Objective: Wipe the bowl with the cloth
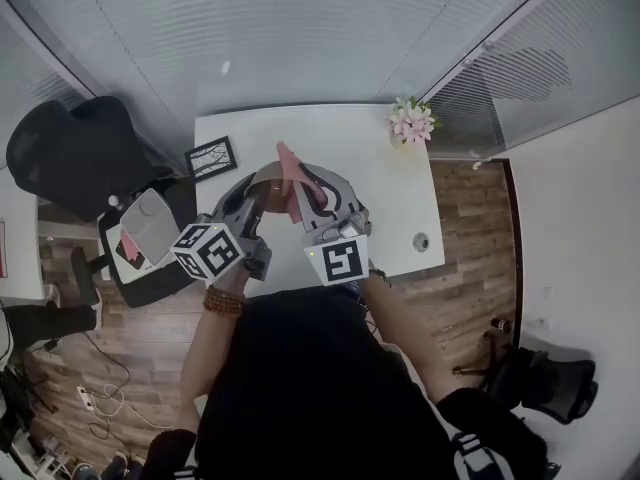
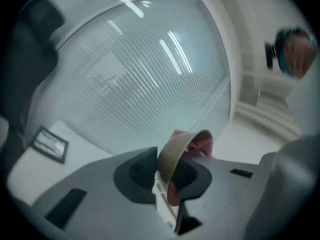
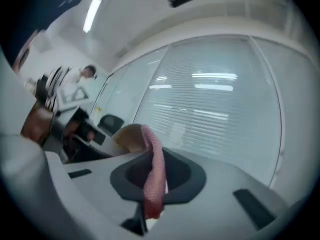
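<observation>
Head view: both grippers are held up over the white table, close side by side. The left gripper carries a tan bowl tipped up on its edge rather than level. Just to its right, the right gripper holds a pink cloth whose long axis points away from the person, toward the blinds.

Left gripper view: the left gripper has its claw pinching the bowl's thin wall. The bowl shows as a smooth, matte tan band that rises from the jaws and curves over to the right. The cloth sits right behind its upper rim; whether they touch I cannot tell.

Right gripper view: the right gripper has its claw pressed onto the cloth, a narrow, soft, ribbed-knit strip standing nearly upright and leaning slightly left. The bowl's rounded tan side shows just behind it to the left.
</observation>
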`<state>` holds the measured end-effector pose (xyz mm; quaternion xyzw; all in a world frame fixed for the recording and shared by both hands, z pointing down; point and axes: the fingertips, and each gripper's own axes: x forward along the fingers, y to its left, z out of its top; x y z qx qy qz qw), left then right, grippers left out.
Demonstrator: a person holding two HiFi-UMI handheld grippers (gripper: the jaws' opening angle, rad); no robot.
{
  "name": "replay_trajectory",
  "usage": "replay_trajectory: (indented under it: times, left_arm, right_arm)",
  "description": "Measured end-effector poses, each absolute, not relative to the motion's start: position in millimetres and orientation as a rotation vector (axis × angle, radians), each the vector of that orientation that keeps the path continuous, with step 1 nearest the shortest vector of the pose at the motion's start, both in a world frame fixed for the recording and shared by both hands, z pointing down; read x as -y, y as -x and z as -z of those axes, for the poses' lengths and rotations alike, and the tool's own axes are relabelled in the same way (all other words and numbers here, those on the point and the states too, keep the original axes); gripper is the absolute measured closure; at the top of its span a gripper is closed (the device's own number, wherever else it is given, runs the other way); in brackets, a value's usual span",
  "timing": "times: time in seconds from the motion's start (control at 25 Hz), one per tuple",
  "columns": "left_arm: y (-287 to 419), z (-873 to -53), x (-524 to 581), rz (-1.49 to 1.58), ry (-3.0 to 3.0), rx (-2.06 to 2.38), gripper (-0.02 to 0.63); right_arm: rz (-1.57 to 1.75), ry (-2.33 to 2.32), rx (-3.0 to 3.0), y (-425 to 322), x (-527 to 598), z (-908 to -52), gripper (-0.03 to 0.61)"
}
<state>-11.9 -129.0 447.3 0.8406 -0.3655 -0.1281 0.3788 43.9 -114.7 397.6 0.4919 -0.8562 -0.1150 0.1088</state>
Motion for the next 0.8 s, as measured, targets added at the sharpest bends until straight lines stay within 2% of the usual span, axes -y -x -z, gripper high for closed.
replay_trajectory:
  times: [0.08,0.12,0.2,0.36,0.4,0.48,0.64,0.72,0.8]
  left_arm:
    - [18.8,-455.4,131.1,0.505,-1.978,0.900,0.557]
    - [19.4,-465.4,130.5,0.489,-1.960,0.893,0.551]
    - [13.4,-485.8,124.4,0.254,-2.080,0.874,0.555]
    - [-2.0,-514.9,108.6,-0.582,-2.505,0.929,0.553]
    - [-4.0,-516.1,108.0,-0.669,-2.537,0.957,0.560]
    - [-3.4,-507.0,112.2,-0.483,-2.472,0.973,0.567]
    - [7.8,-472.8,125.0,0.224,-2.151,0.882,0.568]
    - [15.3,-471.0,125.3,0.530,-1.894,0.785,0.566]
    - [12.9,-481.3,122.2,0.597,-1.760,0.727,0.566]
  right_arm:
    - [0.014,-1.521,2.623,-46.6,118.6,-403.8,0.544]
    - [-0.042,-1.500,2.589,-45.6,120.0,-412.1,0.534]
    - [0.206,-1.359,2.388,-40.7,117.2,-428.8,0.553]
    - [0.770,-0.943,2.071,-18.8,95.8,-451.3,0.560]
    - [0.828,-0.903,2.034,-14.7,92.9,-452.3,0.558]
    - [0.808,-0.977,2.071,-14.5,94.4,-442.8,0.558]
    - [0.571,-1.358,2.314,-27.3,107.8,-404.6,0.540]
    - [0.356,-1.484,2.442,-33.2,114.7,-399.3,0.561]
    - [0.168,-1.491,2.476,-35.6,121.7,-410.2,0.560]
